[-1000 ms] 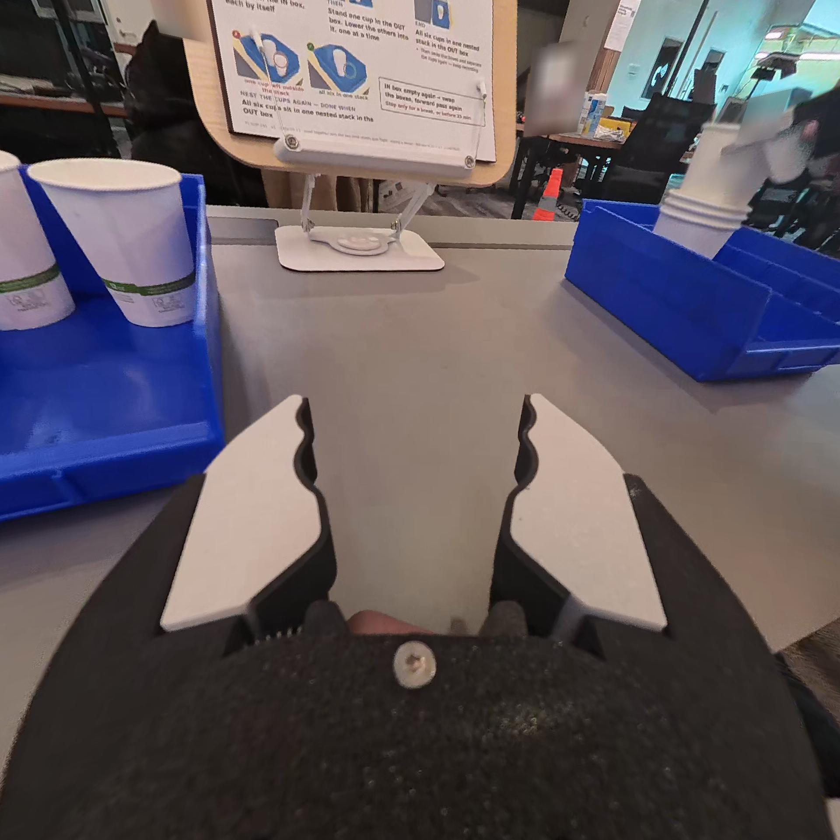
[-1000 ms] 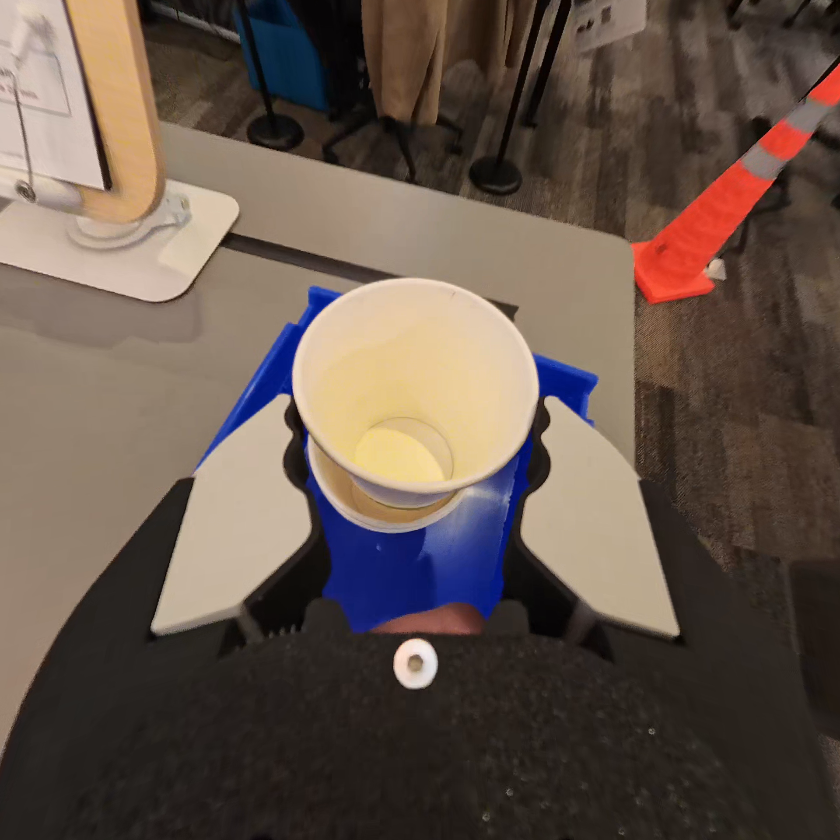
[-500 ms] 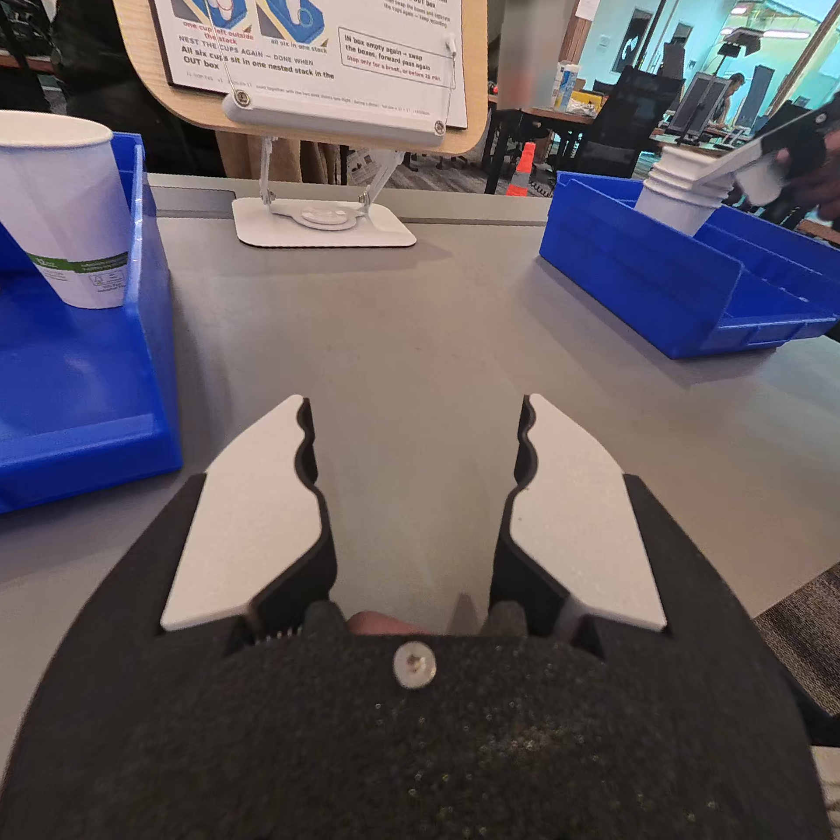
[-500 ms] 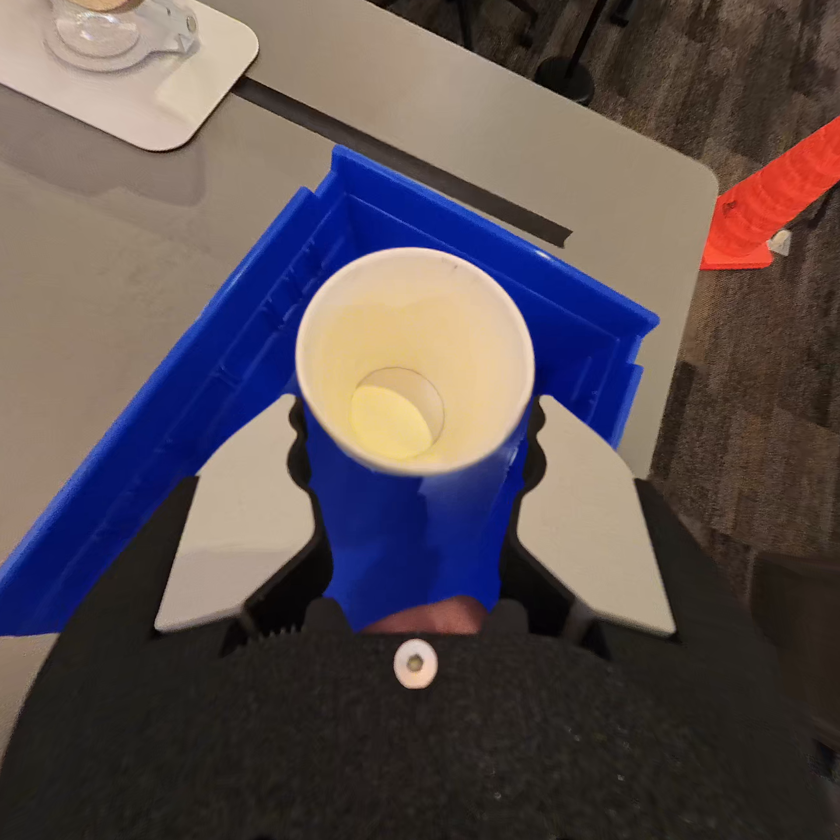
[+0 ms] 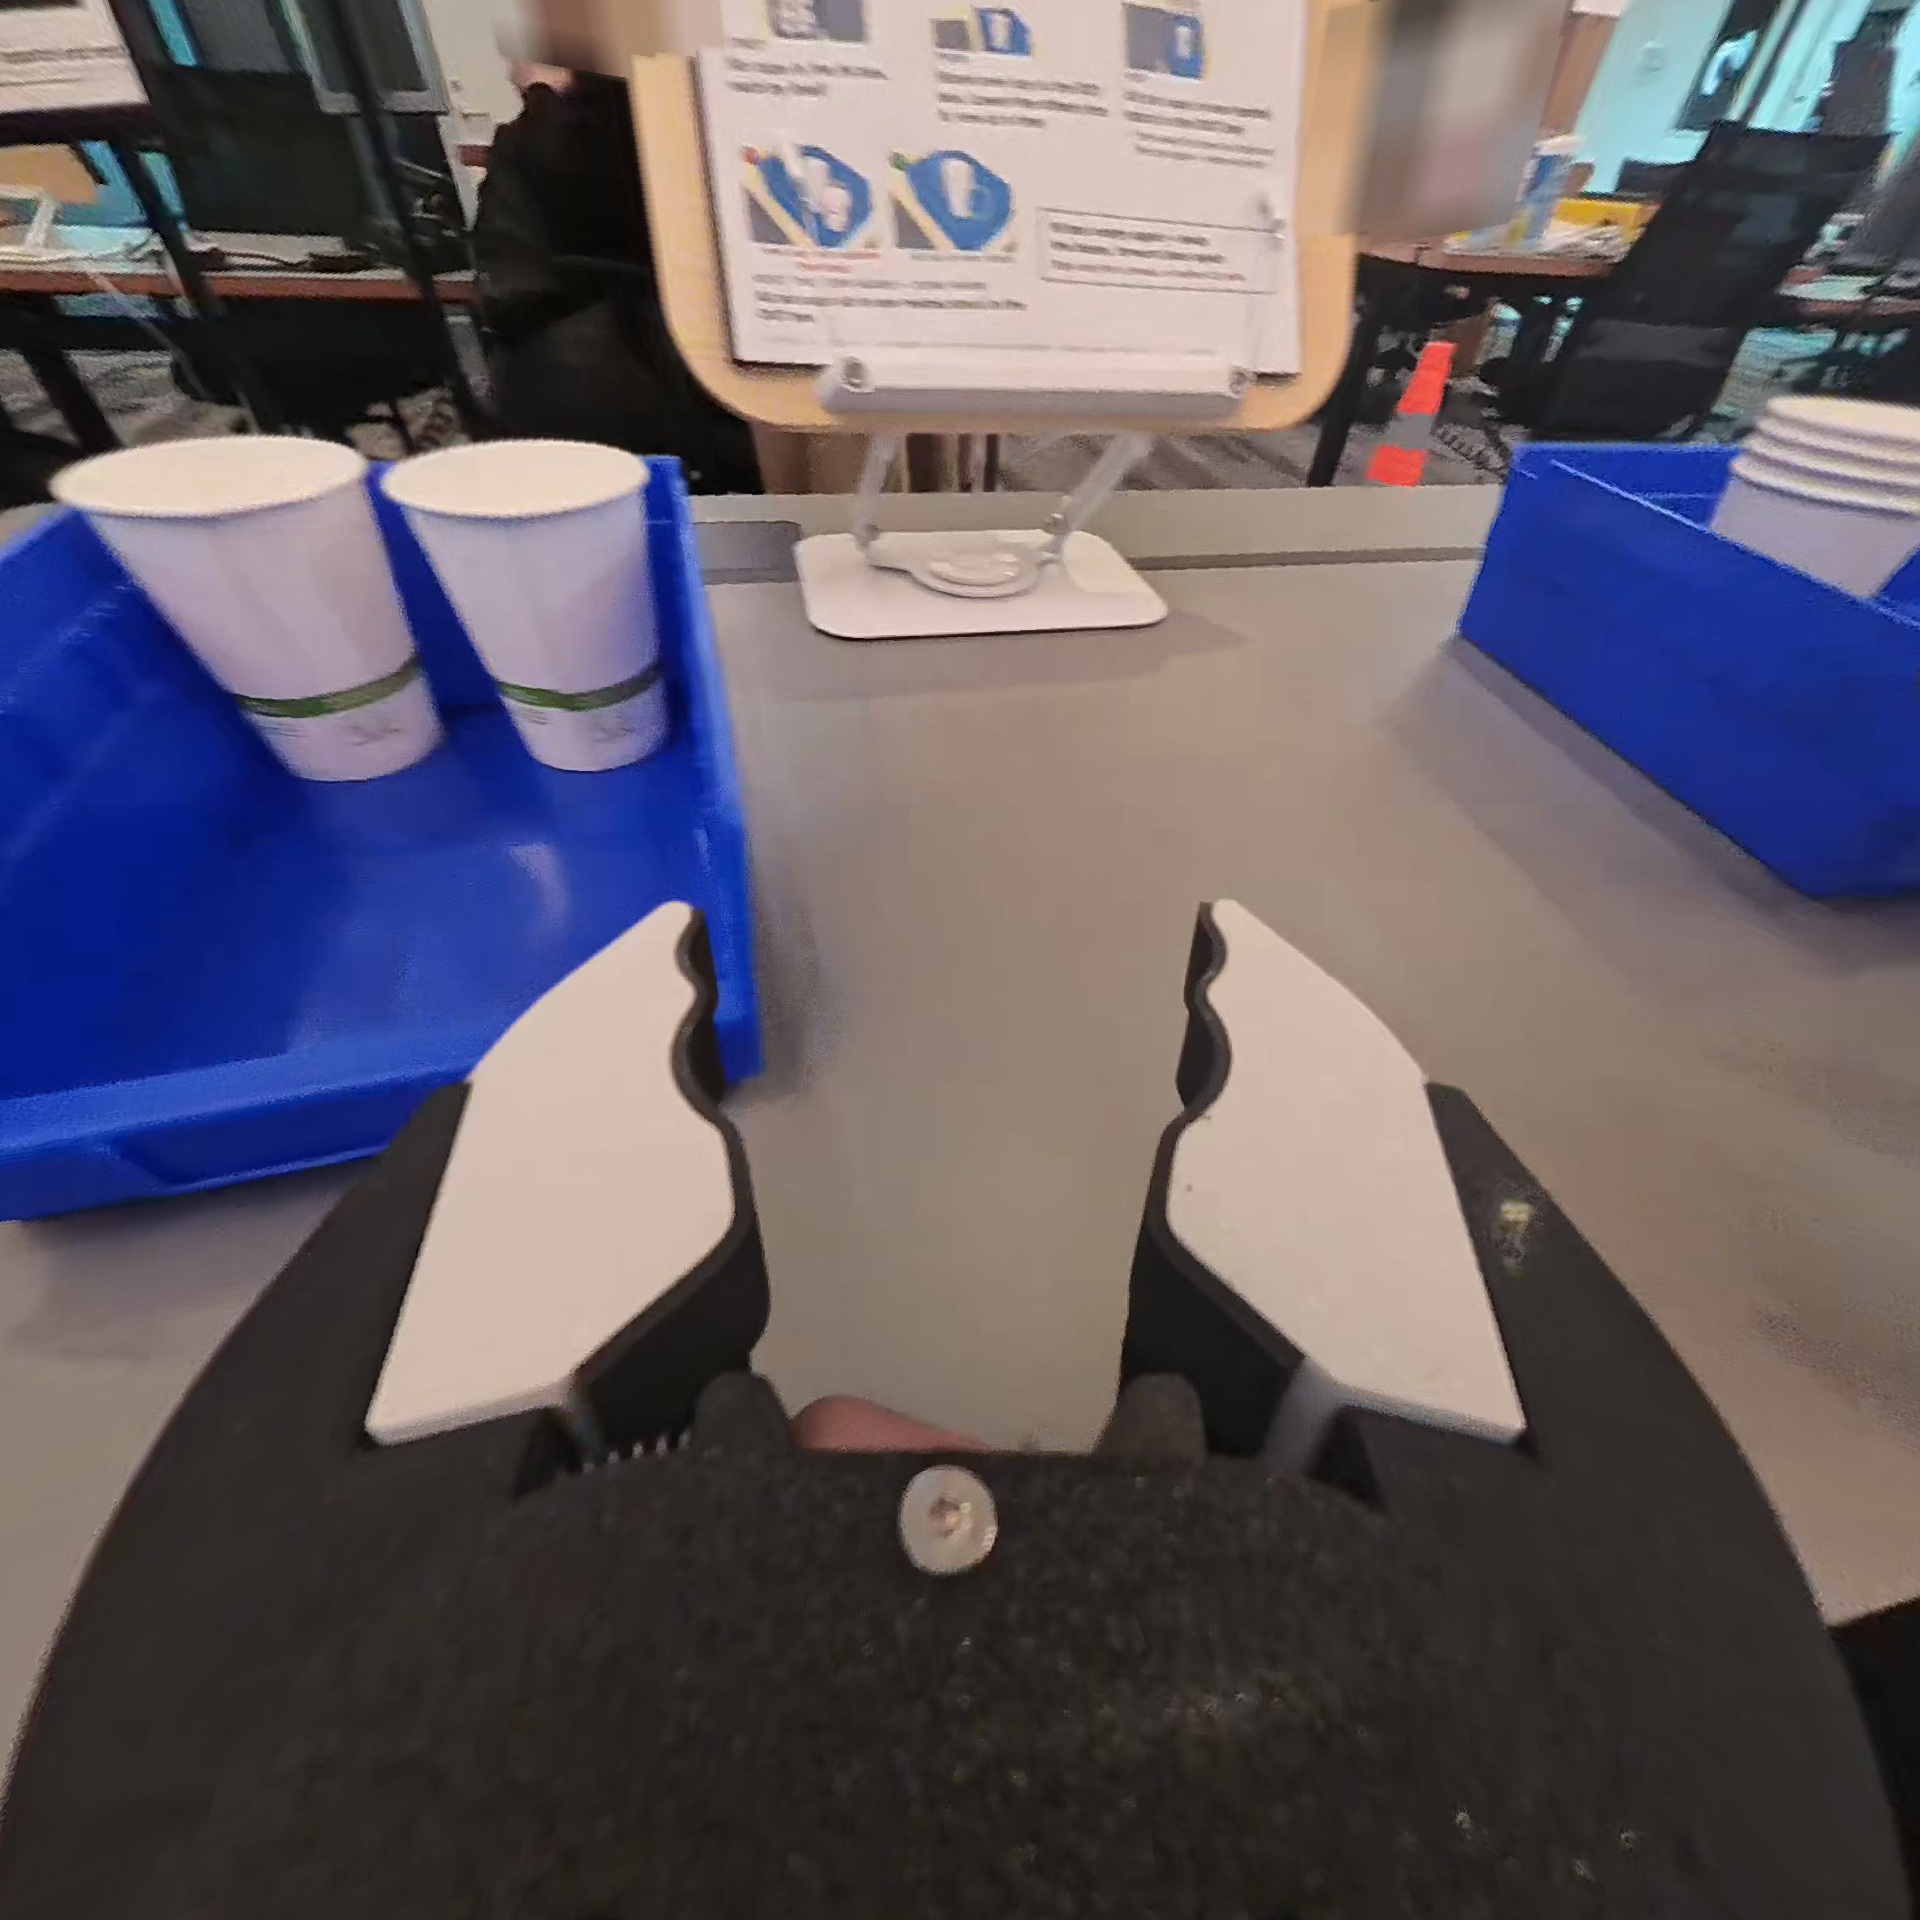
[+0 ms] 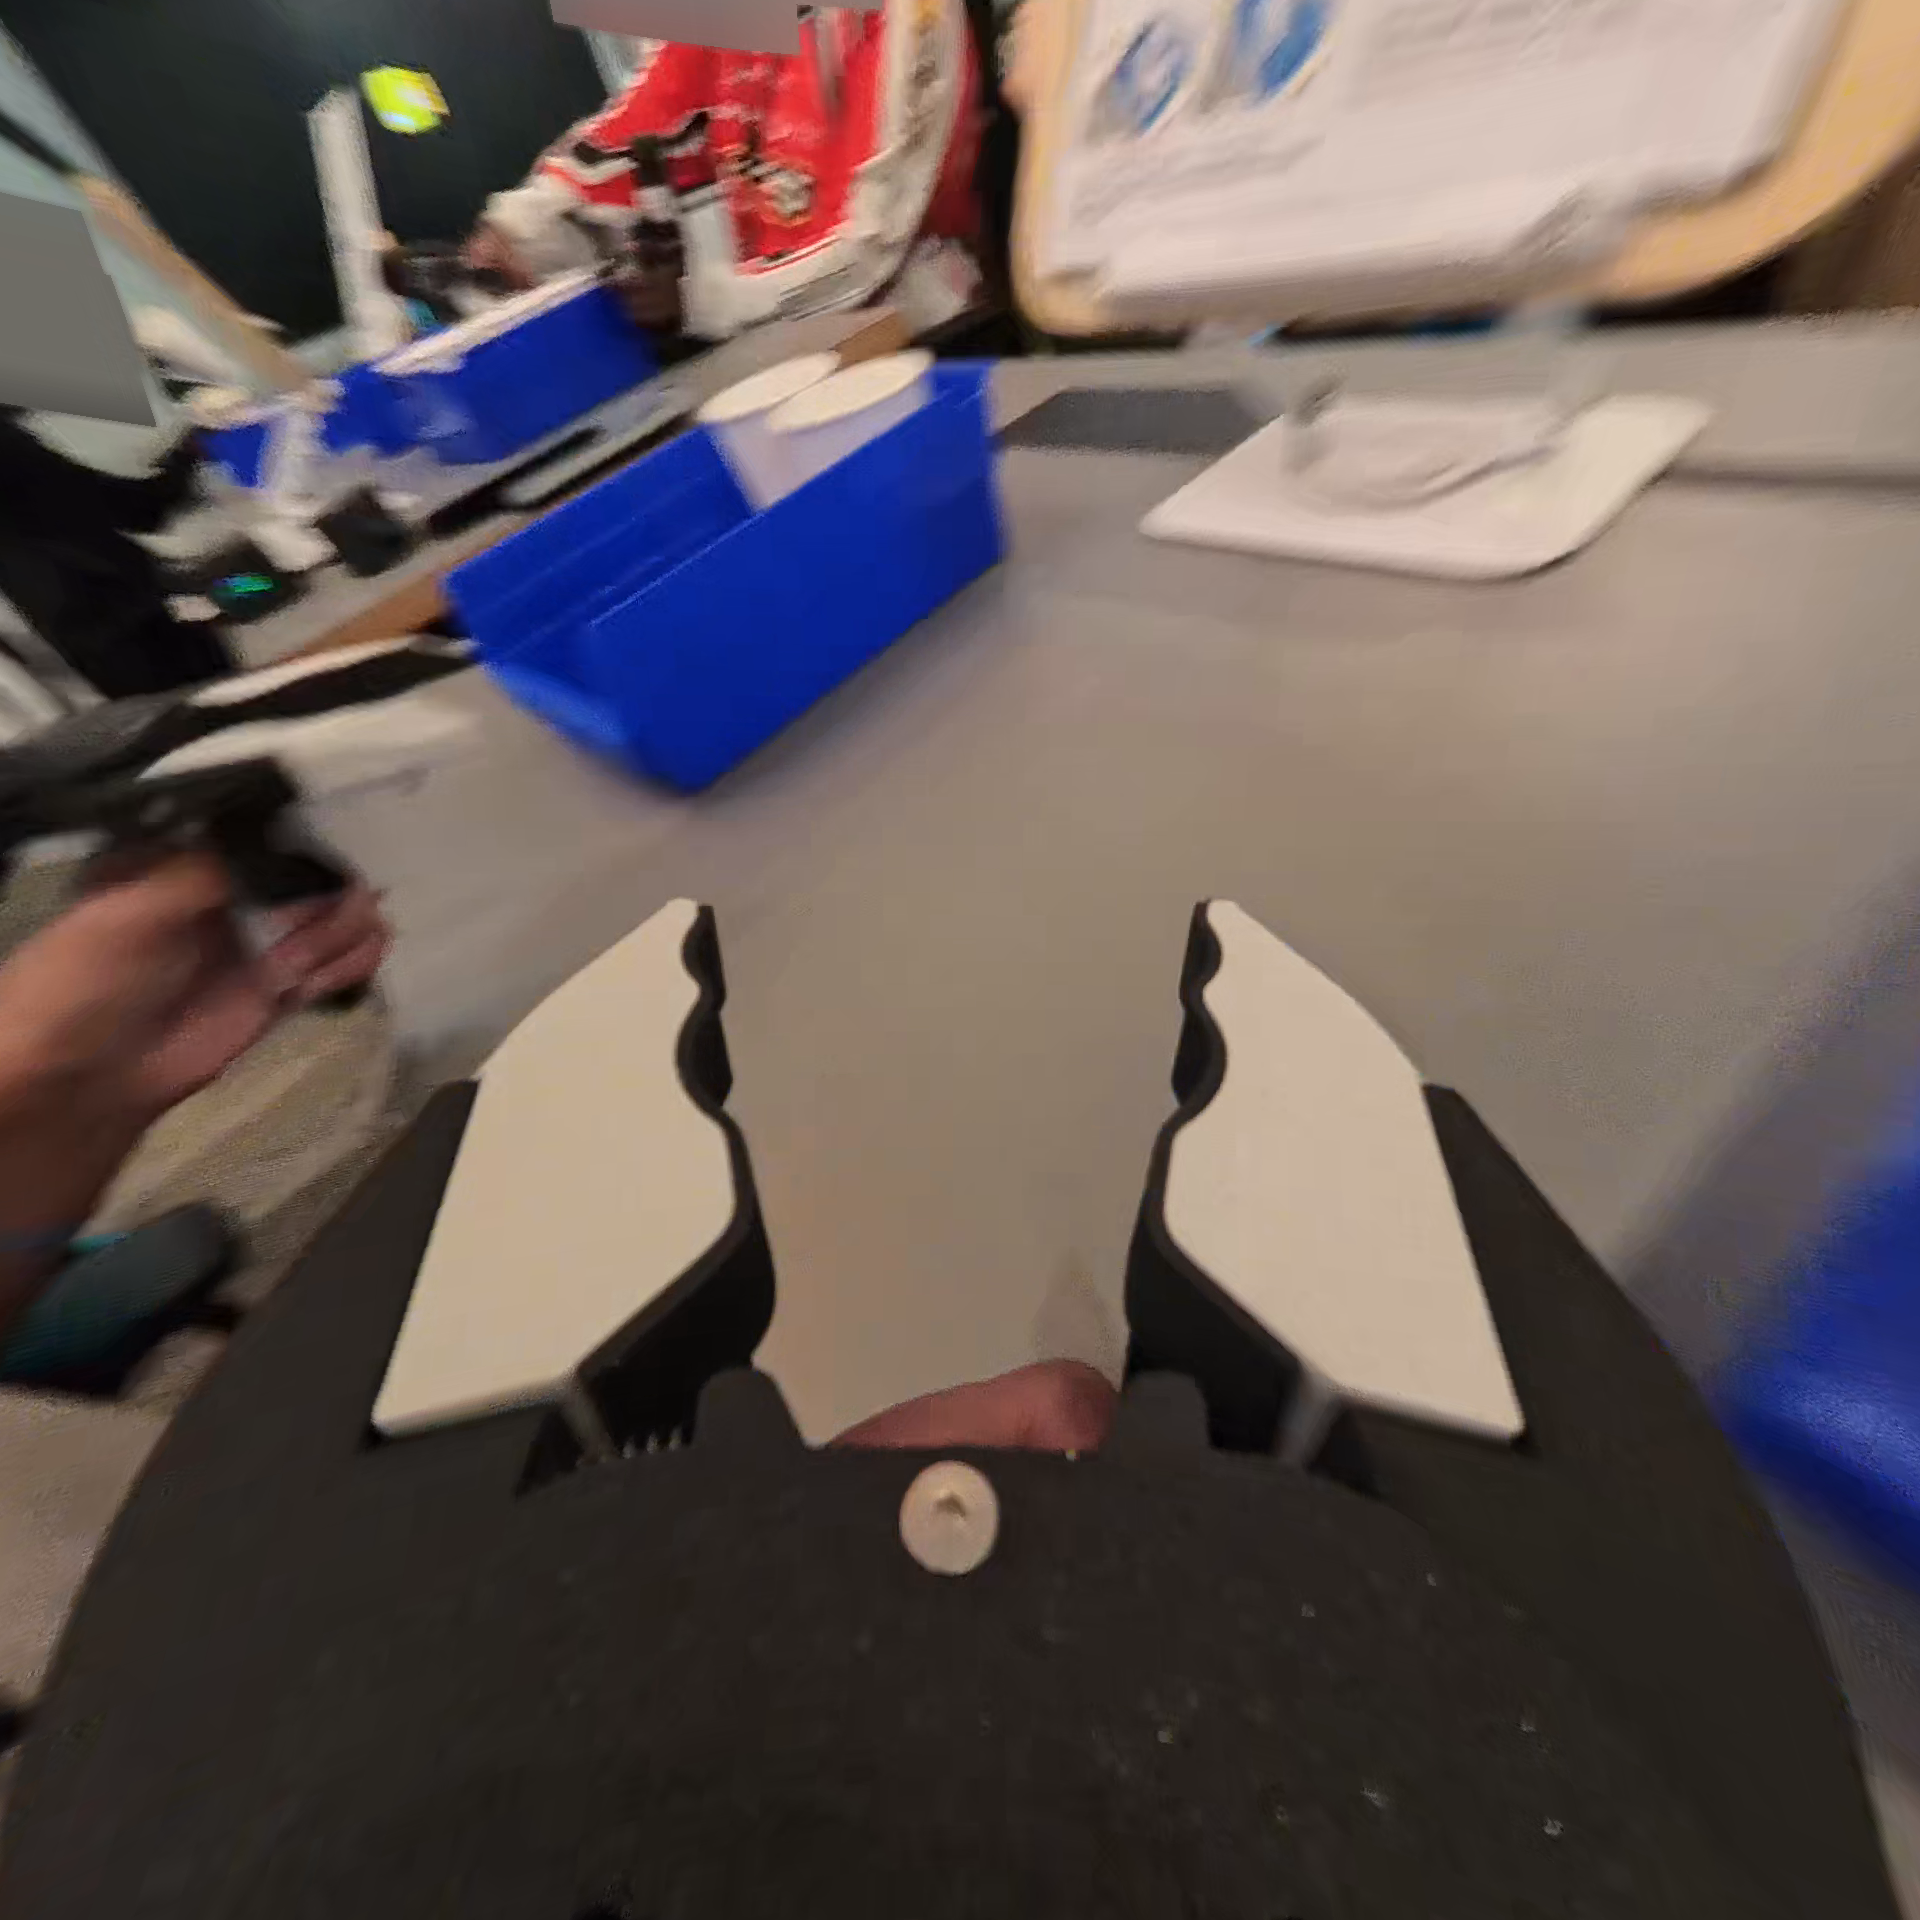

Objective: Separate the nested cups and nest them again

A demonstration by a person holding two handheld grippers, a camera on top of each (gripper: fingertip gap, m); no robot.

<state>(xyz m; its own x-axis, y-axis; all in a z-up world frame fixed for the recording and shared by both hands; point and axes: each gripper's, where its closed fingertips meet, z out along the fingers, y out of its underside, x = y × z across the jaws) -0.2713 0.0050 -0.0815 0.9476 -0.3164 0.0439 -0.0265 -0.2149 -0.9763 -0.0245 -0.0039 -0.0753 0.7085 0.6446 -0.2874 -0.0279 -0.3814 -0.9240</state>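
1. Blue plastic bin on the left: we see two white paper cups with green bands standing upright in its far end, side by side, the left cup and the right cup, each on the bin floor and not nested.
2. A second blue plastic bin on the right holds a nested stack of white paper cups against its far end; we see several rims one above the other at the top of the stack.
3. In the right wrist view, which is blurred, we see the left bin with the two white rims showing above its wall, and a blue smear at the right edge that we cannot identify for sure.
4. Between the bins lies bare grey tabletop. At its far edge stands a wooden board with a printed instruction sheet on a white flat-footed stand.
5. Our left gripper hovers over the table just beside the left bin's near corner, its white fingers spread wide with nothing between them.
6. Our right gripper is likewise spread wide and empty above the table.
7. Beyond the table we see an orange traffic cone, black chairs and other desks.
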